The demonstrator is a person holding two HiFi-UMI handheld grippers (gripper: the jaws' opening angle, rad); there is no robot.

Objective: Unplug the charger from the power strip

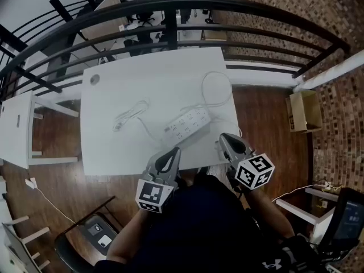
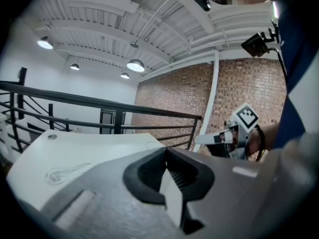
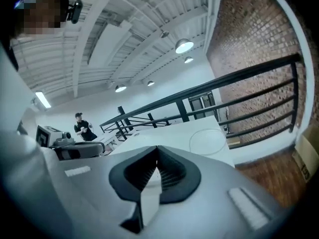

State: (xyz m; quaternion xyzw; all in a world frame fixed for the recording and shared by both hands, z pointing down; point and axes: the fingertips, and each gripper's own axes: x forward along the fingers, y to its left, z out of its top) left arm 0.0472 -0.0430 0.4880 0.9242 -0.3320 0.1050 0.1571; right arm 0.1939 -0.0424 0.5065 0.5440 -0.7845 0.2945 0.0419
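Railed mezzanine, white worktop (image 1: 114,147). The power strip (image 1: 187,124) lies near the front edge, a thin cable (image 1: 129,115) beside it; the charger plug is too small to discern. Left tool (image 1: 173,151) and right tool (image 1: 223,136), both closed and empty, hover short of the strip. Probably the approach stage: one must open before reaching in.

Pose: left hand-held gripper (image 1: 174,151) and right hand-held gripper (image 1: 223,137) are held side by side, apart, tips pointing forward and slightly down. State: both sets of jaws are closed tip to tip (nothing between the pads).
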